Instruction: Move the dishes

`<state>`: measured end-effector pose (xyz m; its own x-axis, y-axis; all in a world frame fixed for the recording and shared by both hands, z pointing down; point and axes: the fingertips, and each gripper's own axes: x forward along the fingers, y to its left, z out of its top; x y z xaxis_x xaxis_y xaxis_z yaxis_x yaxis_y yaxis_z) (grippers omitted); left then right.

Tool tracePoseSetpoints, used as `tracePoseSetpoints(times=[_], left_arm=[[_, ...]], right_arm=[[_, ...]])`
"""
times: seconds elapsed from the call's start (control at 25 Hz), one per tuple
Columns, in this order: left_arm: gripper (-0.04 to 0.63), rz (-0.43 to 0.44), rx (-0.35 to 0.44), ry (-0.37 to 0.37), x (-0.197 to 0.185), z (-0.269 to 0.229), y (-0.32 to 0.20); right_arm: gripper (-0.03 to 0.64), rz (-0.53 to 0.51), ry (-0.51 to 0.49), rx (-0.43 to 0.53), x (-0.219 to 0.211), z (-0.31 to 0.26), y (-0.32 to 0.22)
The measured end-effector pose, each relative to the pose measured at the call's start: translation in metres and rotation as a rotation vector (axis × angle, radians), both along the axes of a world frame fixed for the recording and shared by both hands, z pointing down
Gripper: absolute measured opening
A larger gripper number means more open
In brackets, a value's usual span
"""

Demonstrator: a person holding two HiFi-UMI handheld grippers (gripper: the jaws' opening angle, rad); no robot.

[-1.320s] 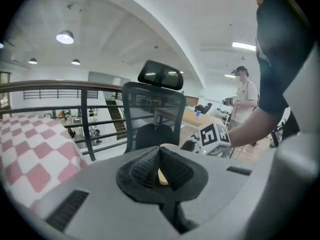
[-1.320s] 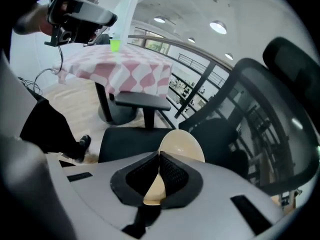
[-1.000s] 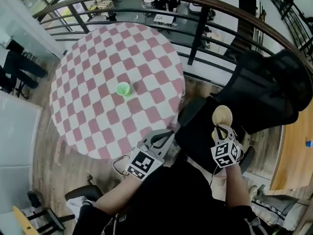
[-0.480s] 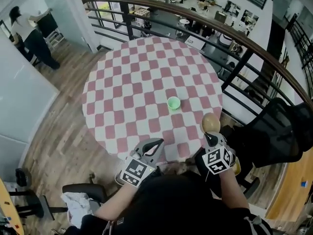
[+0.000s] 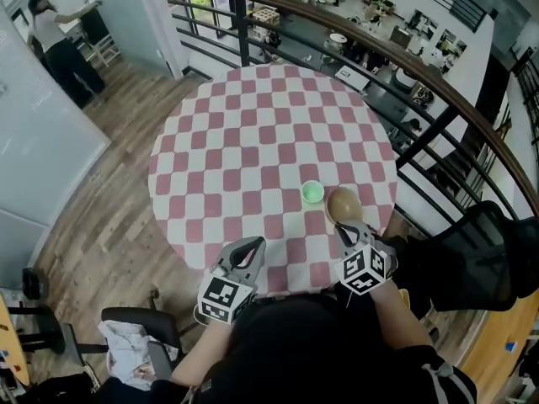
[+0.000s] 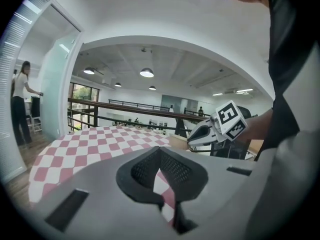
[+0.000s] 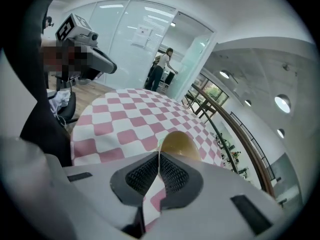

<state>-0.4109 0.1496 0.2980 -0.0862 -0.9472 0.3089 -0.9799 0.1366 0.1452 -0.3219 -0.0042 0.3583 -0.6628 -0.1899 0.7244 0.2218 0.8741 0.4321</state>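
our left gripper [image 5: 251,247] jaws together and empty, our right gripper [image 5: 345,228] level with it, tight on a bowl [image 5: 341,202] rim

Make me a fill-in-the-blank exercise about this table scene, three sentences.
The right claw grips the tan round bowl by its rim; the left claw holds ____.
The small green cup stands on a ____-and-white checked tablecloth.
That tablecloth is ____ in outline.
Missing words: nothing; pink; round.
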Motion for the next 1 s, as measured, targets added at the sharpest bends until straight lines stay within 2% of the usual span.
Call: tracePoseSetpoints(times=[0.2,0.36,0.52,0.72,0.88,1.0], left_arm=[[0.000,-0.039,-0.015,0.015,-0.014,0.007,-0.021],[0.000,-0.077,-0.020,0.027,-0.029,0.012,-0.036],[0.000,-0.133,-0.037,0.042,-0.046,0.024,-0.045],[0.000,-0.182,-0.087,0.049,-0.065,0.040,-0.052],[0.000,-0.203,-0.097,0.061,-0.072,0.051,-0.063],[0.000,-0.203,-0.104,0.070,-0.070,0.055,-0.073]], right_arm=[[0.025,-0.101,0.016,0.074,-0.045,-0.004,-0.042],[0.025,-0.159,0.037,0.067,-0.083,0.007,-0.068],[0.025,-0.263,0.082,0.152,-0.114,0.029,-0.093],[0.026,-0.398,0.104,0.093,-0.137,0.063,-0.105],[0.026,-0.486,0.143,0.125,-0.144,0.098,-0.114],[0.026,-0.529,0.153,0.099,-0.145,0.117,-0.114]])
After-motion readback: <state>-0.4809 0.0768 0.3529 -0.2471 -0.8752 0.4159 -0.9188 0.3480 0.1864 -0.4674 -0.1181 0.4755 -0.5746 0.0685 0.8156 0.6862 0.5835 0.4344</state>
